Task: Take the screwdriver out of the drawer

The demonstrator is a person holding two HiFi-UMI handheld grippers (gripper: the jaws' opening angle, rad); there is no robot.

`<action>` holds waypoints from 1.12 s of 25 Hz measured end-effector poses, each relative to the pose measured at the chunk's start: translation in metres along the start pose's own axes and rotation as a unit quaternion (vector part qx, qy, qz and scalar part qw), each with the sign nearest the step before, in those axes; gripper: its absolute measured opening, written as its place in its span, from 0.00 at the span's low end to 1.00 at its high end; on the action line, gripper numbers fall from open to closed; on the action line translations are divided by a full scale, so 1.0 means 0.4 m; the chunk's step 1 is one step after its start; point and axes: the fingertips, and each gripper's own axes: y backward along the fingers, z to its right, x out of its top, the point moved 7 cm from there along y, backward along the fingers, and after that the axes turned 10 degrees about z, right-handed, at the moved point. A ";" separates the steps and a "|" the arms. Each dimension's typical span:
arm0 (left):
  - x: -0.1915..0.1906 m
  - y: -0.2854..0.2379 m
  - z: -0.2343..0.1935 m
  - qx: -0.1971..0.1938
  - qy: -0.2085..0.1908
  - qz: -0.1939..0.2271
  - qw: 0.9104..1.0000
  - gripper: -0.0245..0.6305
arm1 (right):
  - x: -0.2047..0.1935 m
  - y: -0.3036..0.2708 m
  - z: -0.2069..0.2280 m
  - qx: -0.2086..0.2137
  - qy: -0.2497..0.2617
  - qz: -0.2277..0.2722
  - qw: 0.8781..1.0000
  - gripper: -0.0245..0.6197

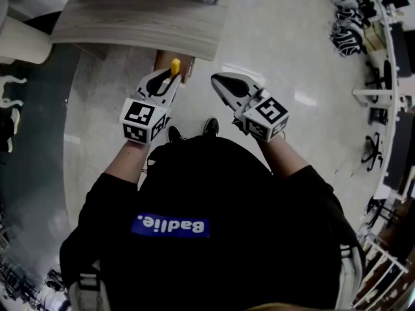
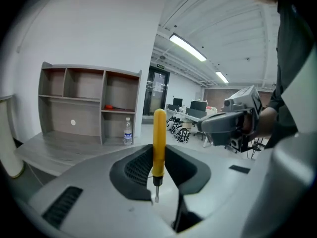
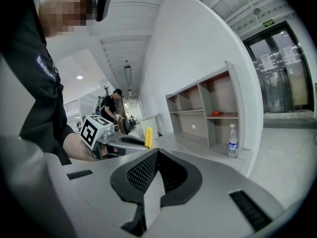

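In the left gripper (image 2: 159,156) the screwdriver (image 2: 159,138) is clamped upright, handle up, tip down. Alongside, the right gripper (image 3: 152,153) is held w/ jaws together, empty. Beyond, below the desk (image 1: 142,24), the drawer (image 1: 187,67) appears pulled out. Tool judged clear of it; task approx. done.

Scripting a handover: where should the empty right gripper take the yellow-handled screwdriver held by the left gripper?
Probably the free upper handle of the yellow-handled screwdriver, above the left gripper. It stands upright, lower handle clamped, thin tip below. Bring the right gripper in level from its own side.
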 end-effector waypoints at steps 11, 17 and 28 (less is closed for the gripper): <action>0.066 0.037 0.054 -0.006 0.012 0.035 0.999 0.15 | 0.008 -0.002 -0.009 0.017 -0.001 0.010 1.000 0.09; 0.058 0.039 0.052 -0.001 0.013 0.032 0.999 0.15 | 0.007 -0.005 -0.011 0.021 -0.003 0.010 1.000 0.09; 0.064 0.045 0.070 -0.005 0.009 0.035 0.999 0.15 | 0.000 0.010 -0.017 0.016 -0.008 0.005 1.000 0.09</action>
